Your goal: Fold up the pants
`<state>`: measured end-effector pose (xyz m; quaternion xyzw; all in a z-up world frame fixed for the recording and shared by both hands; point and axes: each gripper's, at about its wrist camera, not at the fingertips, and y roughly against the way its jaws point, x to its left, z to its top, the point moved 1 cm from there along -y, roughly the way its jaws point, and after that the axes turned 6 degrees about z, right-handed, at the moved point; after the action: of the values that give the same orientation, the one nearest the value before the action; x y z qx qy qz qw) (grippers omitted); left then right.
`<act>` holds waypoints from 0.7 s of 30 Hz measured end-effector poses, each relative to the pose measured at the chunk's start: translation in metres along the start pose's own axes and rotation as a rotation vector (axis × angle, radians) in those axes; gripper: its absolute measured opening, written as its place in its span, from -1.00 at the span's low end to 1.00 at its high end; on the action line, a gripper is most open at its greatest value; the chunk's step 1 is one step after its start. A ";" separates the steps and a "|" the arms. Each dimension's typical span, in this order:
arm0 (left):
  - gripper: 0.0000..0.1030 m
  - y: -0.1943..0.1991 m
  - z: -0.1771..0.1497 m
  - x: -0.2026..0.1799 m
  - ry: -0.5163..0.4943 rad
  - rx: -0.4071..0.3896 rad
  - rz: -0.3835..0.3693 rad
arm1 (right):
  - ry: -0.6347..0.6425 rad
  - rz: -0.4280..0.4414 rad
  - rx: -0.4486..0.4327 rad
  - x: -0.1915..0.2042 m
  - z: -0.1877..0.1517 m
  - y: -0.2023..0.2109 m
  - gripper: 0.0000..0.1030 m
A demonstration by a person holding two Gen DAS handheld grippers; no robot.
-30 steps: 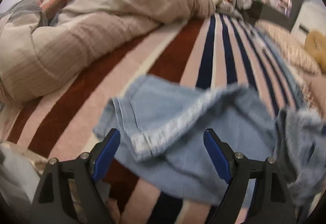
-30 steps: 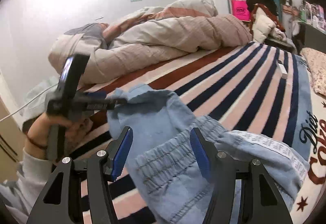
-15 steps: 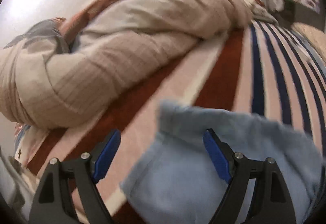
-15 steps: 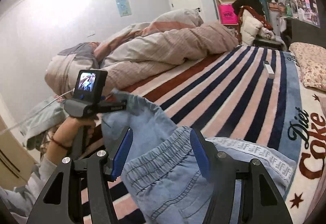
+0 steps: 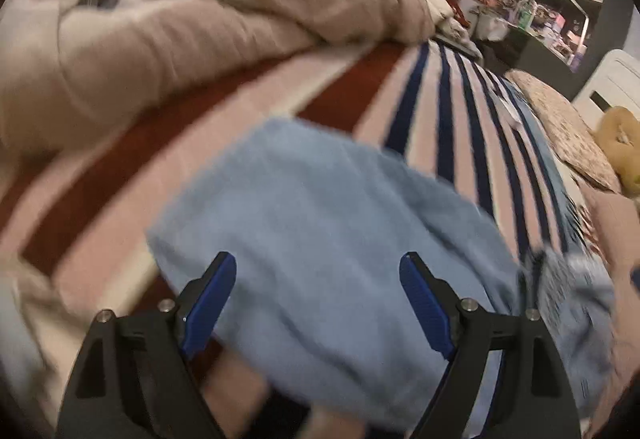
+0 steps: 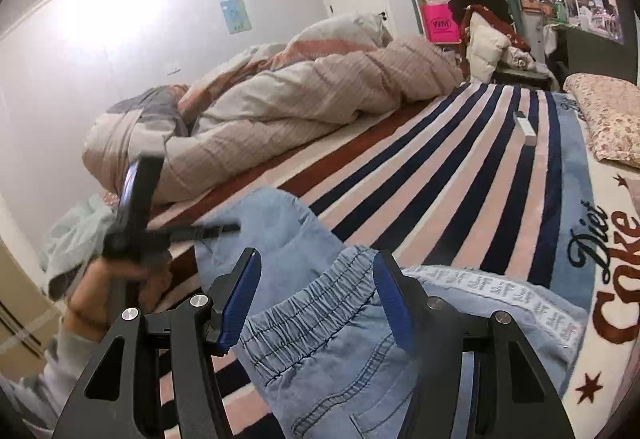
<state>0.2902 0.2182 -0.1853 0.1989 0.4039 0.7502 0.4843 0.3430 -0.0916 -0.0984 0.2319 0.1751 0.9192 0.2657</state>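
Both my left gripper point(image 5: 318, 297) and right gripper point(image 6: 316, 297) are hanging released over the pants point(image 6: 320, 335); unpinned fold risks slipping apart.

You can read "Diet Coke" on the striped blanket point(image 6: 472, 175), in dark script and red-brown letters along its pale right border in the right wrist view. The pink bag point(image 6: 440, 24) by the far wall carries "WM". The white band on the pants point(image 6: 492, 289) repeats a small letter pattern, too fine to read.
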 end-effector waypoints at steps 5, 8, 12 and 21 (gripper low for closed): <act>0.57 0.022 -0.041 -0.003 0.085 0.022 -0.073 | 0.007 0.027 -0.026 0.006 0.005 0.010 0.06; 0.57 0.007 -0.056 0.004 0.164 0.075 -0.029 | 0.006 0.038 -0.034 0.007 0.007 0.012 0.06; 0.57 -0.005 -0.054 0.010 0.220 0.040 -0.011 | 0.009 0.042 -0.040 0.007 0.008 0.014 0.06; 0.37 -0.052 0.001 0.021 0.273 -0.019 -0.007 | 0.007 0.021 -0.039 0.003 0.007 0.014 0.06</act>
<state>0.3109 0.2475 -0.2277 0.0887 0.4595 0.7723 0.4295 0.3384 -0.0997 -0.0853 0.2254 0.1555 0.9260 0.2600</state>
